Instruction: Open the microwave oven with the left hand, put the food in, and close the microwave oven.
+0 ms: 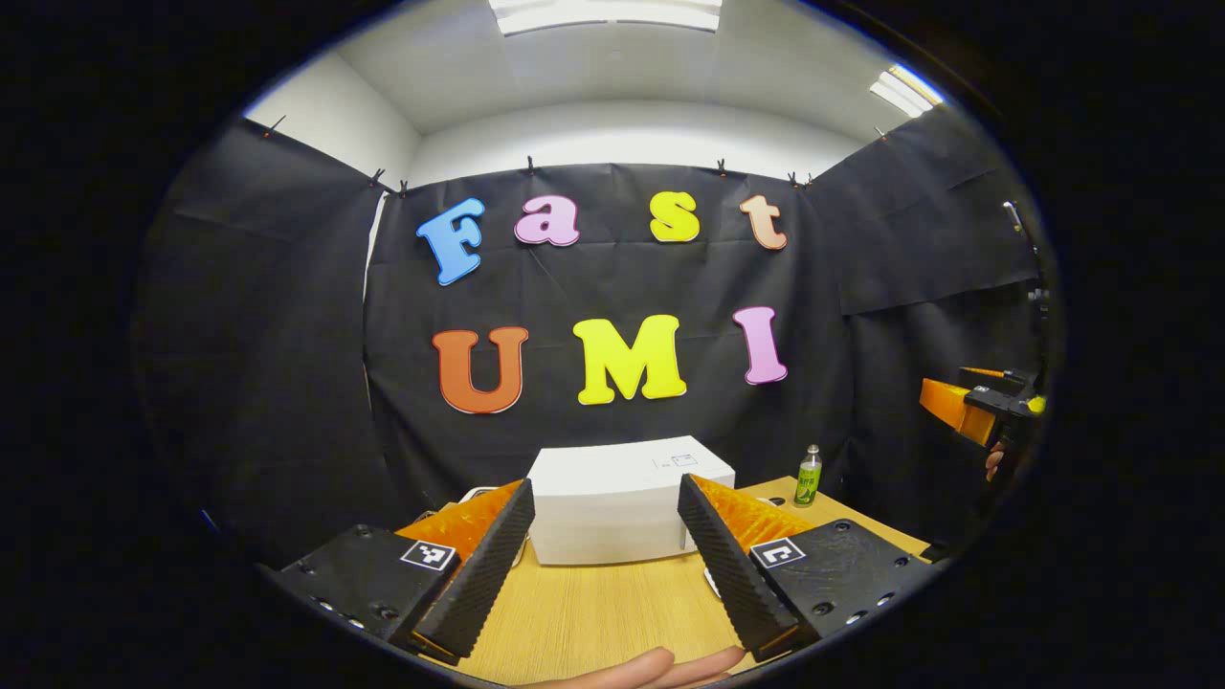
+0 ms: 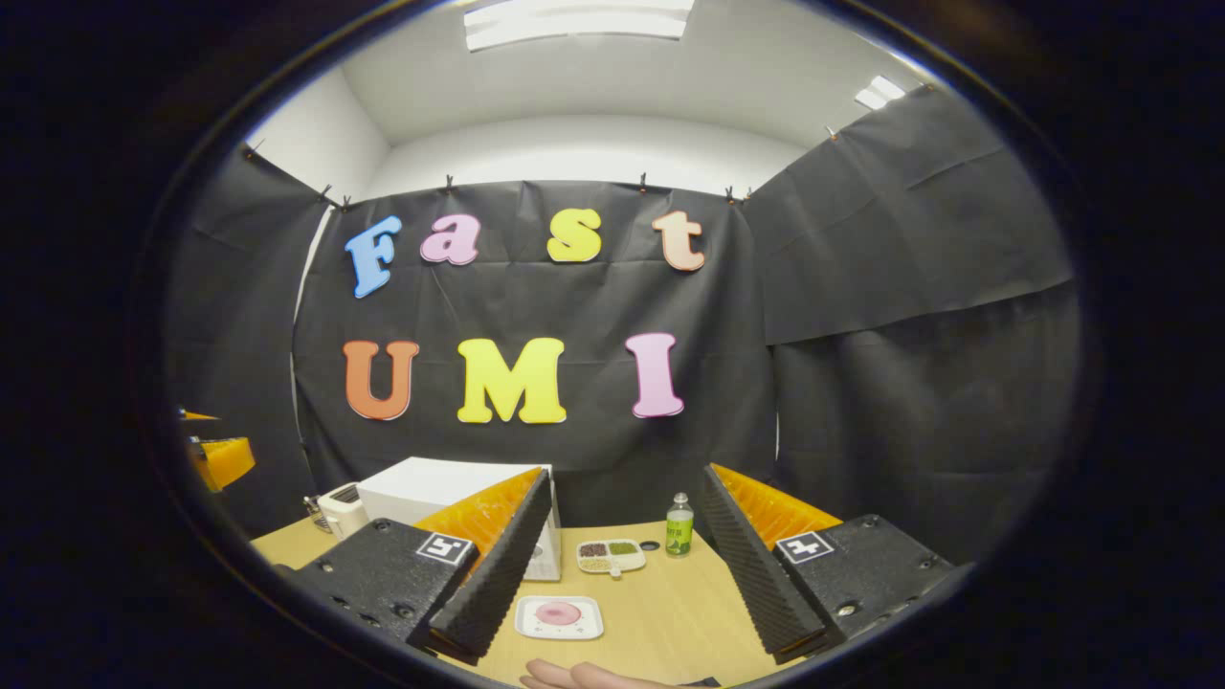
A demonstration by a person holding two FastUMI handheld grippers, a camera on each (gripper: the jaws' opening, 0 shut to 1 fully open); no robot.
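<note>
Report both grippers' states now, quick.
Left gripper: open, holding nothing, aimed at the white microwave oven.
Right gripper: open, holding nothing, above the plate of food.

Black cloth hangs on three sides of the booth, clipped along its top edge. Above it are white walls and a white ceiling with lit panel lights. A light wooden table stands below.

The white microwave oven sits shut on the wooden table, pink food on a white plate in front.
</note>
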